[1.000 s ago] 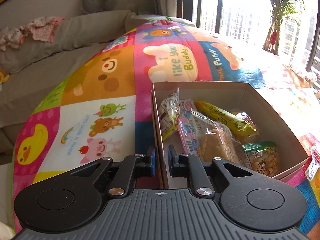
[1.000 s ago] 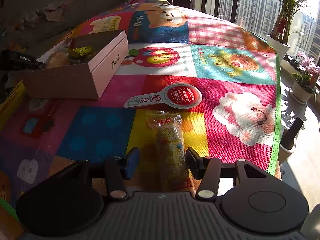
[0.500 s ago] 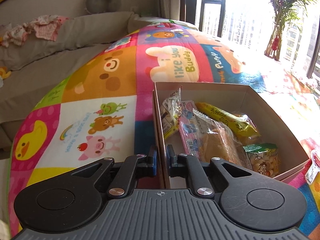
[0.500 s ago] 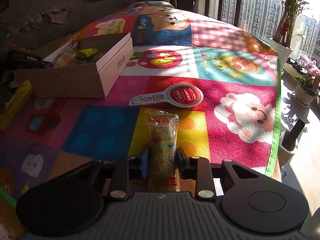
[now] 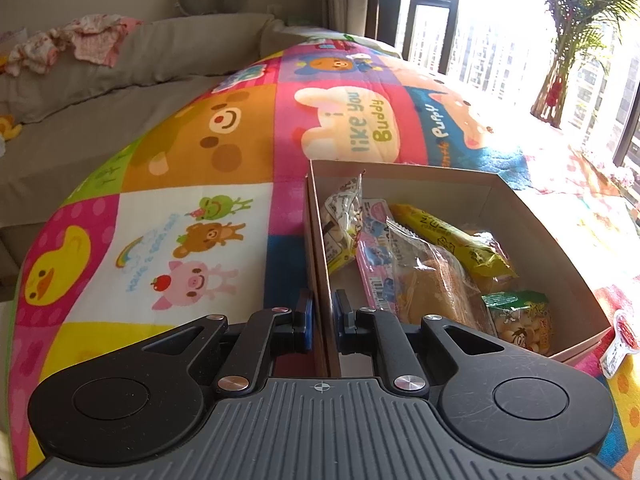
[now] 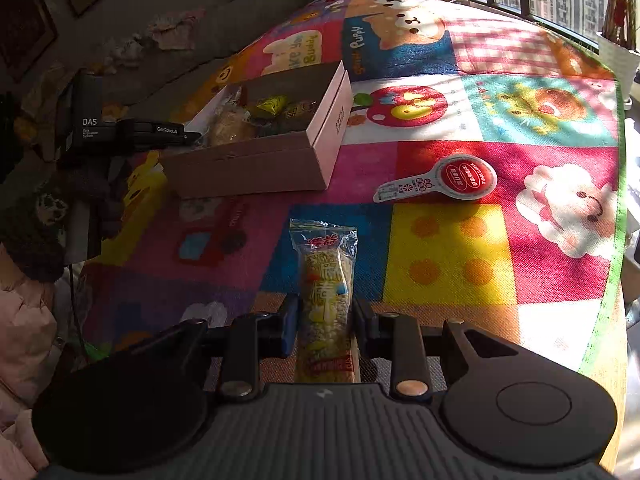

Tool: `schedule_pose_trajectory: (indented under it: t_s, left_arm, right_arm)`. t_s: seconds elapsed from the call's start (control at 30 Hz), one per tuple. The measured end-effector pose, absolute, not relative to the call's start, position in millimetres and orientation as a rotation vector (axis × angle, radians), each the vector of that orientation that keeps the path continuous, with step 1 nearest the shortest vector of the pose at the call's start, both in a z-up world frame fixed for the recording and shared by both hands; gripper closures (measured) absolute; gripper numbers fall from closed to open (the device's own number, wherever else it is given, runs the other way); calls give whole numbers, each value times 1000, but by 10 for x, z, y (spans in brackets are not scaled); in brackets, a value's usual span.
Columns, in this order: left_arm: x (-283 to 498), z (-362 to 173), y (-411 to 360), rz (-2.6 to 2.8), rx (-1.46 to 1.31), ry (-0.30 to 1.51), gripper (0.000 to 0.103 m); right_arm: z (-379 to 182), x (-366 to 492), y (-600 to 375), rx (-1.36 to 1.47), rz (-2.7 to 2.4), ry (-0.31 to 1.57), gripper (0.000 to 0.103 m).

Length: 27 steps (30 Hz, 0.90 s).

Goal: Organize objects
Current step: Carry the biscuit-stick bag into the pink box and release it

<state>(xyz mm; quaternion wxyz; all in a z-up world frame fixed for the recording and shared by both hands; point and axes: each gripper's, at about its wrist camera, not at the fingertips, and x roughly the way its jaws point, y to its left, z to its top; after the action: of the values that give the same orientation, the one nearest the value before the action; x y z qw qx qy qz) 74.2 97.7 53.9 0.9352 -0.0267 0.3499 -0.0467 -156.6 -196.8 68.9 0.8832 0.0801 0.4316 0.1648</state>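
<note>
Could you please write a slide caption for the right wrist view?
Right gripper clamps a snack packet above the cartoon mat, box beyond.

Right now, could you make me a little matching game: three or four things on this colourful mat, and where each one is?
Things:
1. snack bar
2. red round-topped packet
3. box wall
4. green snack bag

Places:
A. inside the box
B. lying loose on the mat
C. between the left gripper's pads
D. between the right gripper's pads

Pairs: 1-D, 2-B, 3-C, 4-A
</note>
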Motion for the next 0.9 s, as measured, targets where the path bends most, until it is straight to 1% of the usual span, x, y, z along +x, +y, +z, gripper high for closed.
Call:
schedule_pose_trajectory:
  t_s: [0.23, 0.37, 0.63, 0.77, 0.9]
  left_arm:
    - [719, 535, 1026, -99, -122, 715, 89]
    - [674, 524, 986, -91, -108, 704, 89]
    - [635, 508, 1014, -105, -136, 689, 87]
    - [620, 502, 1026, -113, -149, 688, 86]
    - [616, 499, 1019, -113, -147, 687, 86]
  right_arm:
    - [1163, -1423, -1601, 87, 413, 795, 75]
    - [1429, -1290, -1485, 37, 414, 725, 75]
    - [1924, -753, -1395, 77, 360, 616, 75]
    - [2006, -471, -1193, 40, 366, 586, 75]
    - [1897, -131, -983, 17, 366, 620, 75]
